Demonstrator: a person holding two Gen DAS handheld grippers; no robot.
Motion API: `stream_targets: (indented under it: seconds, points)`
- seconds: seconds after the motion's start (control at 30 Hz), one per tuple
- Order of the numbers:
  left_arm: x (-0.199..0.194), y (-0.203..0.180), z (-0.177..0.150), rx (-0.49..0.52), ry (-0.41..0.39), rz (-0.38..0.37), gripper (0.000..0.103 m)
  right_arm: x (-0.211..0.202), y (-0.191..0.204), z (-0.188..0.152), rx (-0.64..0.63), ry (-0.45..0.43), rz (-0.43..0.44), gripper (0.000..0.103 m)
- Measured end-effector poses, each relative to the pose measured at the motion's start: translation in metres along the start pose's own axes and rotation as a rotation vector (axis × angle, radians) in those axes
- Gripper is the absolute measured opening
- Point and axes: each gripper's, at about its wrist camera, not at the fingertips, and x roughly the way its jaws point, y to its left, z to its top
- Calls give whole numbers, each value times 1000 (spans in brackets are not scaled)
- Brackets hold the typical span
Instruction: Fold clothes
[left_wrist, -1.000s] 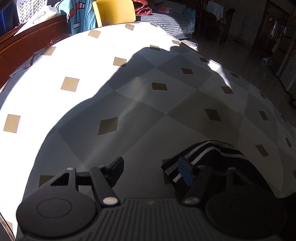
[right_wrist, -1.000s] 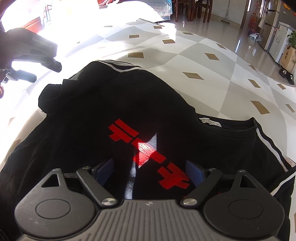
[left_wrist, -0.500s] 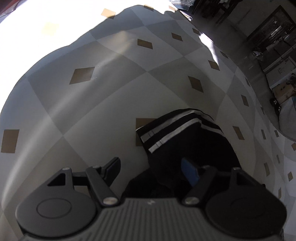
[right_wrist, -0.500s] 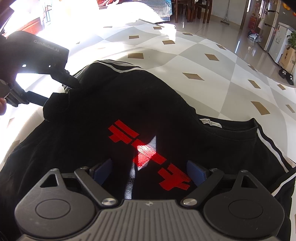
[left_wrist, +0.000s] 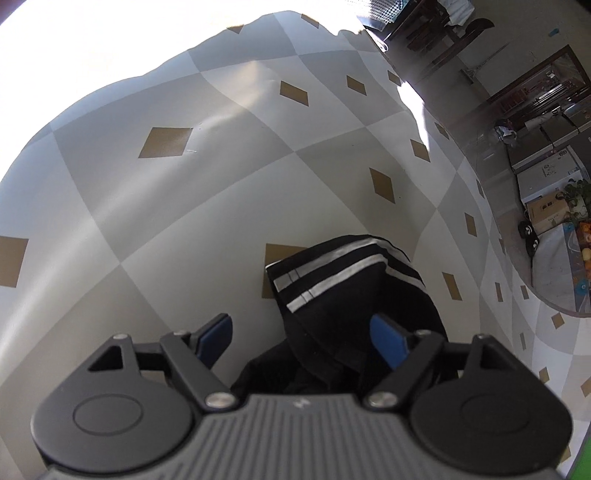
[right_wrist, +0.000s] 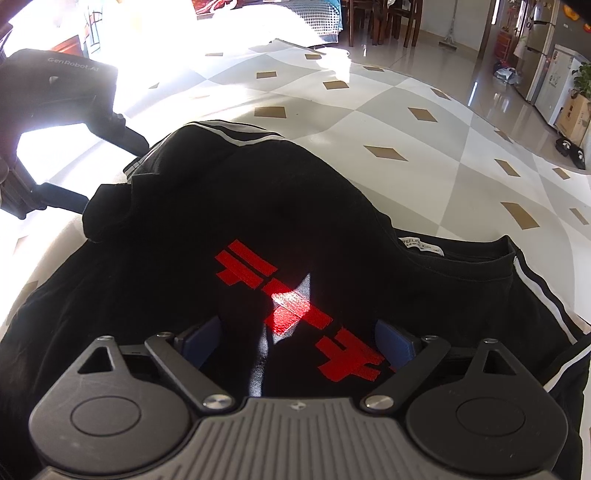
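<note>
- One black T-shirt (right_wrist: 258, 206) lies spread on the surface (right_wrist: 424, 147), which carries a grey-and-white diamond cloth with small tan squares.
- Shirt markings: one red block print (right_wrist: 295, 310) on the chest, one white neck label (right_wrist: 421, 244) at the collar, two white stripes along each visible sleeve edge.
- Two grippers in use, one per hand.
- Left gripper (left_wrist: 301, 334): jaws open wide, over the shirt's far-left sleeve (left_wrist: 343, 273). The sleeve is bunched up between the jaws, nearer the right blue pad (left_wrist: 388, 338); whether it touches the pad, I cannot tell.
- Right gripper (right_wrist: 299, 341): jaws open wide, hovering over the red print, both blue pads just above the black cloth. No cloth pinched.
- From the right wrist view, the left gripper's black body sits at the shirt's left edge, in strong sunlight.
</note>
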Motion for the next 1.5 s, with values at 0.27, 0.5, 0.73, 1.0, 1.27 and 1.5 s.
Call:
stream_targets:
  seconds: [0.27,0.5,0.73,1.0,1.27,1.5]
  points:
    - [20,2,2,-24,19,-100,78,0,0,0,0,-2,1,90]
    - [32,4,3,-75,37,-171,78,1,-1,-1,1,-7,0,91]
    - [37,8,5,-148,47,-174,52,2,0,0,0,-10,-5,94]
    - [33,11,19,-114,-44,-74,32,5,1,1,4,-11,-7,97]
    - [10,1,36,77,-275,269,32,4,0,0,1,-16,-5,97]
    - [-7,-10,30,104,-264,200,40,6,0,1,2,-13,-7,97]
